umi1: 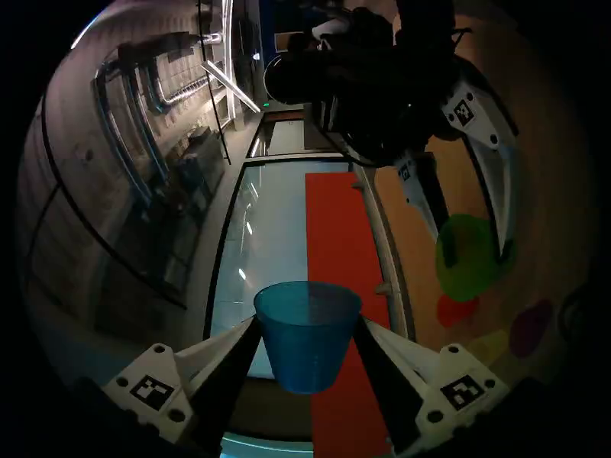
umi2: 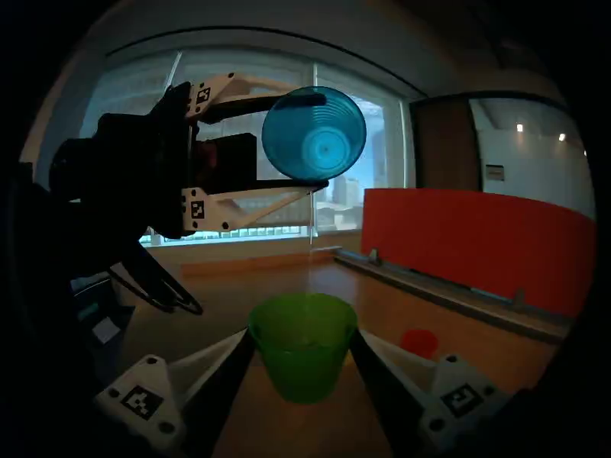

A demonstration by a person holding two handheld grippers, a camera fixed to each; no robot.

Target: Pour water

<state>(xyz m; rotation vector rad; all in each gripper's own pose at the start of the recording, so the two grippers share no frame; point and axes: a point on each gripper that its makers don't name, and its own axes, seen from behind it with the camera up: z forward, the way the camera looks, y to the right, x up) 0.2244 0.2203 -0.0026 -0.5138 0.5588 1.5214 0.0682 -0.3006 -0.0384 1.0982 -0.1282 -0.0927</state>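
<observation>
In the left gripper view, the blue cup [umi1: 308, 351] is gripped on both sides by the two fingers of the left claw [umi1: 308, 328]. The room is seen turned sideways here, with the wooden tabletop [umi1: 416, 290] at the right and the windows at the left. So the blue cup is held on its side, with its long axis level. Its wide rim is pointed toward the side where the right claw [umi1: 477, 256] is seen farther off. Between that claw's fingers the green cup [umi1: 466, 263] is seen as a round green patch with blurred edges. Close by on the tabletop, a small red thing [umi1: 457, 309], a yellow patch [umi1: 493, 345] and a purple patch [umi1: 532, 328] are seen, too dim to be named.

In the right gripper view, the green cup is shown upright with its mouth up. It is squeezed on both sides by the right claw, above the tabletop. The blue cup is seen end-on, higher up, as rings inside a circle, with one finger above it and one below. The hand behind the left claw is lost in dark shadow. The small red thing is seen near the far edge of the tabletop, in front of the red divider wall [umi2: 473, 237]. Whether water is in either cup cannot be told.
</observation>
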